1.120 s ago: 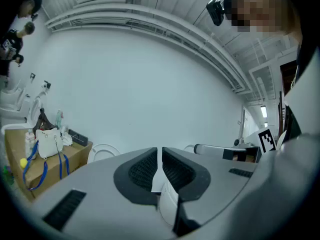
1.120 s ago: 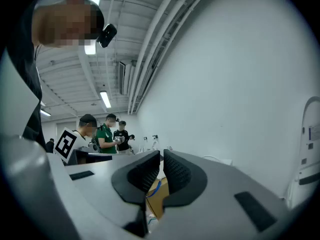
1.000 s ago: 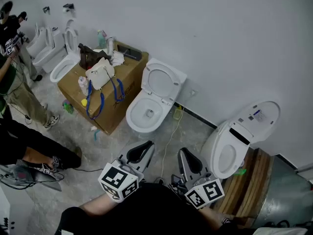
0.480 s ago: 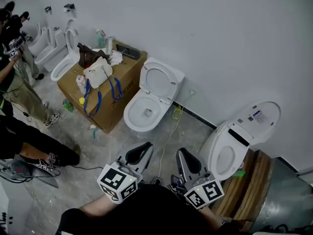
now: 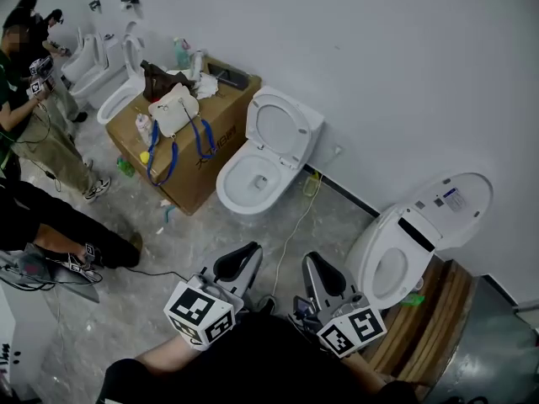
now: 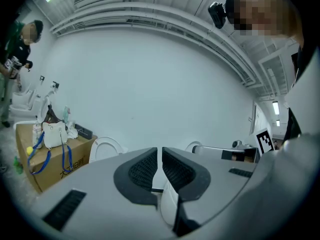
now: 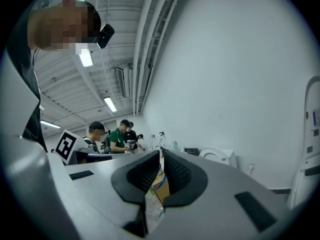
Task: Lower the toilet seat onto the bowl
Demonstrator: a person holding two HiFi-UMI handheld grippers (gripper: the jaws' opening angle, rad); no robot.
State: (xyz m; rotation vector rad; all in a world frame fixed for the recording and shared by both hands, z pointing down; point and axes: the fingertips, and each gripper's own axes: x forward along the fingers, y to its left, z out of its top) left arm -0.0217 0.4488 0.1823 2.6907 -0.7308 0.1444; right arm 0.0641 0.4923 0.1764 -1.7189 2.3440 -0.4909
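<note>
**Raised seat lying ahead and left; left gripper sitting nearer**

Closest in, both grippers are hanging low over the floor [image 5: 189, 234], pointing forward side by side. The left gripper [image 5: 244, 255] is holding its jaws almost together with only a thin slit between the pads and nothing in it. The right gripper [image 5: 318, 268] is doing the same, empty.

A thin cable [image 5: 290, 234] is running across the floor from between them toward the wall [image 5: 379, 74]. Well apart from both grippers, ahead and slightly left, the bowl [image 5: 251, 183] is standing open beside a cardboard box [image 5: 215, 141]. Its long axis is running from the near-left rim back to the hinge at the far right.

The toilet seat [image 5: 282, 129] is standing upright at that far end, leaning back toward the wall. The left gripper is lining up more directly with it, so it is probably the better one to reach over the bowl and catch the seat's top edge.

A smart toilet [image 5: 421, 225] is sitting nearer the right gripper, but I cannot tell how its seat is lying.
</note>
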